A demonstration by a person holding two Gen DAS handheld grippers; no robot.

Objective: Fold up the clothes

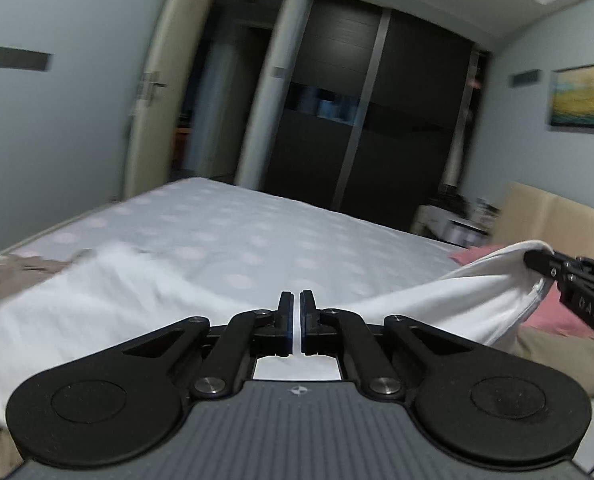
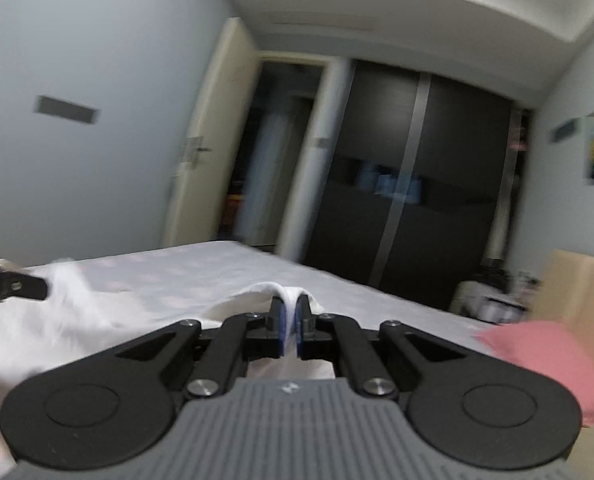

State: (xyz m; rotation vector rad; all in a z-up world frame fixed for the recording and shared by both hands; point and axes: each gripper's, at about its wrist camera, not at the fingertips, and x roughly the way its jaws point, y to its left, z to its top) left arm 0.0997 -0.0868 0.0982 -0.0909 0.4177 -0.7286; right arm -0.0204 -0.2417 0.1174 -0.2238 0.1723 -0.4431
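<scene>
A white garment (image 1: pixel 97 300) is held up over the bed, stretched between both grippers. My left gripper (image 1: pixel 296 300) is shut on its edge, with a thin strip of white cloth between the fingers. My right gripper (image 2: pixel 291 308) is shut on another bunched part of the white garment (image 2: pixel 265 290). The right gripper also shows at the right of the left wrist view (image 1: pixel 537 262), pinching the cloth. The left gripper shows at the left edge of the right wrist view (image 2: pixel 37 286), against the cloth. The views are motion-blurred.
The bed (image 1: pixel 257 232) has a white sheet with pale dots. A pink pillow (image 2: pixel 537 360) and beige headboard (image 1: pixel 557 216) lie to the right. A beige garment (image 1: pixel 13 276) lies at the left. A dark wardrobe (image 1: pixel 377 120) and an open door (image 1: pixel 165 80) stand beyond.
</scene>
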